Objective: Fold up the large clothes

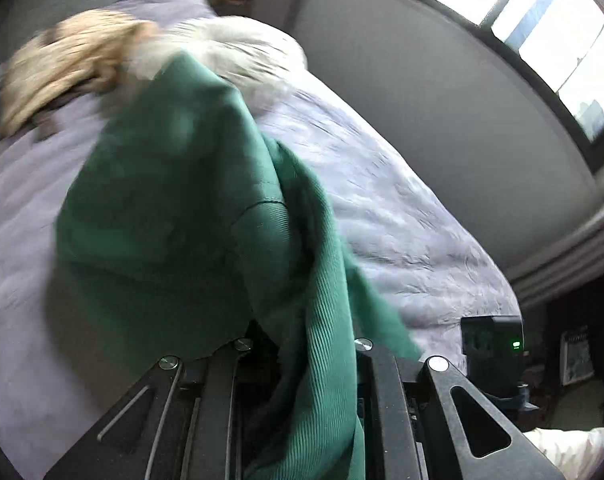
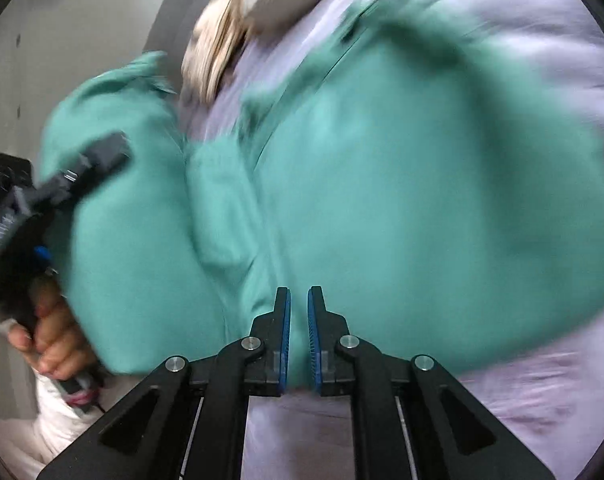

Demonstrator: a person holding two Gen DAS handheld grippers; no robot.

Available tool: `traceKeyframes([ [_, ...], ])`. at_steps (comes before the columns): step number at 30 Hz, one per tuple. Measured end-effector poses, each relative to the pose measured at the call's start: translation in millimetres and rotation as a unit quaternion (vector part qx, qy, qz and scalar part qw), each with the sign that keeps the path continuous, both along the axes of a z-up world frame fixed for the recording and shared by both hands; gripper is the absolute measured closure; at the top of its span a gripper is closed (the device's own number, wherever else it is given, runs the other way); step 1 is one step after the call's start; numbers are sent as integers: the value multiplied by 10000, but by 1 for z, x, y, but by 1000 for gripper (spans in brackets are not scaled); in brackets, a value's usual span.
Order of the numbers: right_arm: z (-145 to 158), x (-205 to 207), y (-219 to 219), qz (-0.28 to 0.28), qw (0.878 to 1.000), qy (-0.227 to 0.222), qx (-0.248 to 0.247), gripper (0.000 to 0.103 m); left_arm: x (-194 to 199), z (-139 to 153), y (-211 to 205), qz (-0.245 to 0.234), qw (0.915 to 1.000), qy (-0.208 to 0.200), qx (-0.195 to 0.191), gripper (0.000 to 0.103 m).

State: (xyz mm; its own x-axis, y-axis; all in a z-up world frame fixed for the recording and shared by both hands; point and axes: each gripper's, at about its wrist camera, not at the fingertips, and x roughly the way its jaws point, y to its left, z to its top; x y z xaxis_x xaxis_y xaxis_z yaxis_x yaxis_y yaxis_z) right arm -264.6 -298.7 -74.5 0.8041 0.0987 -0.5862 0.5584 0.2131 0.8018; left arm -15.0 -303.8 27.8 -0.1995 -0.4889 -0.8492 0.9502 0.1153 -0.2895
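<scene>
Green garment — on the lavender bed, ribbed hem pinched in left tool; tips hidden by cloth. Right tool — pads nearly together, nothing between. Far pile blurred.

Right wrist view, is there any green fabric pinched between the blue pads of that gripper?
No, the right gripper shows a bare gap between its blue pads, with the green garment lying beyond them.
</scene>
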Motion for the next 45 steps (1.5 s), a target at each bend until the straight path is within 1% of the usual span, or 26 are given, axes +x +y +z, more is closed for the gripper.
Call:
traceKeyframes([
  [4,-30,-38,-20,-498,9977,-112,455,91,-49,-52,-56,-254,9984,-212,450,86],
  [5,-37,-42,-22,-559,9967,-160,563,91,-58,-66,-64,-268,9975,-267,603,86],
  [8,-56,-41,-21,-691,9933,-390,843,91,-75,-86,-68,-245,9948,-615,777,84],
  [9,-57,-29,-19,-703,9930,-417,856,91,-75,-89,-68,-244,9944,-654,791,71],
  [10,-59,-30,-18,-704,9929,-432,861,91,-77,-90,-68,-264,9949,-573,782,50],
  [11,-60,-29,-17,-704,9927,-448,872,91,-77,-88,-67,-247,9961,-452,712,40],
  [12,-60,-48,-26,-702,9925,-458,886,91,-77,-84,-65,-209,9974,-372,588,33],
  [13,-61,-50,-26,-697,9924,-461,900,91,-78,-73,-62,-210,9989,-240,345,33],
  [16,-63,-43,-27,-664,9925,-420,936,91,-79,-51,-57,-338,9994,42,99,33],
  [19,-53,-46,-31,-726,9928,-361,886,90,-63,-25,-39,-79,9996,-158,-236,32],
  [20,-48,-50,-31,-794,9926,-380,841,81,-49,-18,-28,125,9990,-277,-327,32],
  [21,-41,-50,-32,-860,9923,-404,799,63,-34,-14,-19,352,9980,-386,-343,32],
  [22,-37,-55,-32,-947,9917,-458,740,53,-22,-13,-10,566,9967,-475,-334,32],
  [23,-30,-58,-31,-1020,9914,-498,652,38,-5,-13,2,863,9941,-594,-281,32],
  [24,-24,-59,-31,-1052,9920,-451,540,32,11,-16,14,1109,9911,-707,-207,32],
  [27,8,-53,-26,-887,9959,-153,-76,28,47,-27,45,1693,9805,-999,73,32],
  [29,31,-37,-20,-584,9969,-10,-533,19,66,-39,65,1998,9737,-1042,348,32],
  [30,38,-27,-17,-434,9963,119,-732,19,74,-45,76,2120,9711,-998,462,32],
  [32,48,2,-13,-46,9901,676,-1229,19,80,-54,90,2288,9678,-877,575,32],
  [34,50,32,-15,155,9806,1175,-1563,19,76,-60,96,2299,9678,-824,610,32],
  [35,50,39,-15,183,9760,1358,-1690,21,72,-61,97,2266,9687,-822,602,32],
  [37,53,47,-21,62,9702,1543,-1868,77,64,-61,99,2171,9709,-831,581,32],
  [38,58,39,-23,-168,9724,1437,-1830,95,60,-62,100,2095,9728,-815,558,32],
  [40,64,20,-28,-634,9758,1161,-1740,95,51,-66,100,1965,9753,-848,553,32],
  [42,58,-11,-30,-1148,9750,1216,-1463,97,46,-73,100,1863,9767,-909,565,32],
  [45,13,-53,-33,-1622,9763,1360,-449,97,48,-83,103,1906,9754,-927,604,11],
])
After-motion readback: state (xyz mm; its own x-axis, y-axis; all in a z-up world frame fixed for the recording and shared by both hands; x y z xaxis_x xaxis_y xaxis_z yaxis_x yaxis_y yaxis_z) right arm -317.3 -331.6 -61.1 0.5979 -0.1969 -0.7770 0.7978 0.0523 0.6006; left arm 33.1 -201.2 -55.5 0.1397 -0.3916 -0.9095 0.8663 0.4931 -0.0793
